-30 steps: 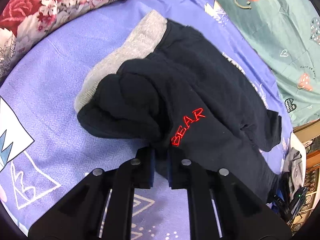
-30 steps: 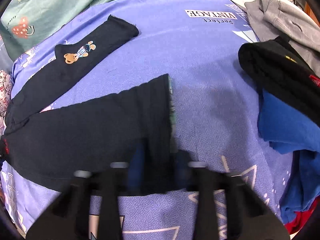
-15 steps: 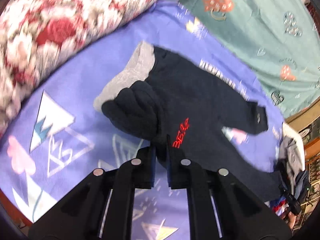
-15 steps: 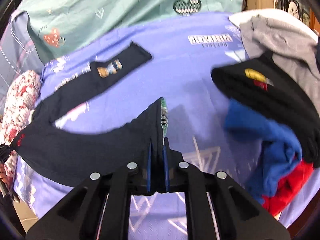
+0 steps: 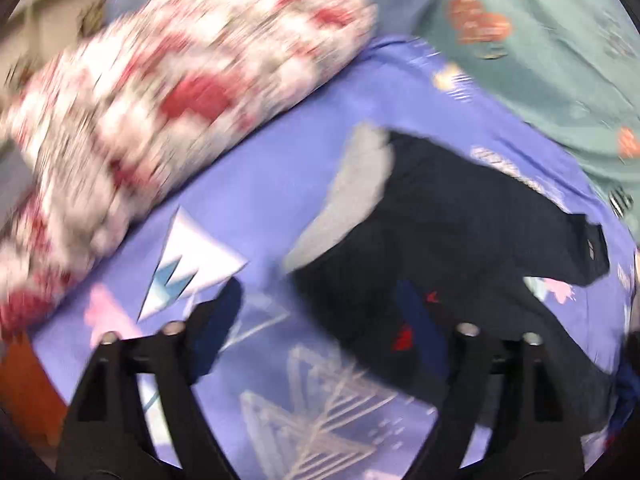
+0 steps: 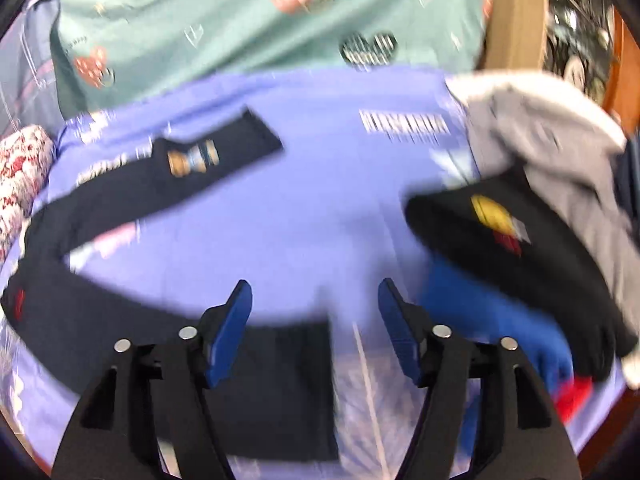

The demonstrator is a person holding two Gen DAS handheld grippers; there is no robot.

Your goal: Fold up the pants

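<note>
Dark navy pants [image 5: 472, 240] with a grey waistband [image 5: 352, 196] and red lettering lie spread on the purple sheet [image 5: 280, 184]. My left gripper [image 5: 320, 316] is open and empty just in front of the waist end. In the right wrist view the pants [image 6: 120, 304] lie in a U shape, one leg with a bear patch [image 6: 192, 160] at the back, the other leg's hem [image 6: 292, 384] under my fingers. My right gripper [image 6: 314, 312] is open and empty above that hem. Both views are blurred.
A red and white floral pillow [image 5: 160, 100] lies at the left. A teal patterned blanket [image 6: 260, 12] lies behind the sheet. A pile of black, blue, red and grey clothes [image 6: 520, 248] sits at the right. A wooden bed edge [image 5: 24, 380] shows low left.
Both grippers have opened and let go of the pants, which have dropped onto the sheet. Both grippers have pulled back and up, so the views show more of the bed.
</note>
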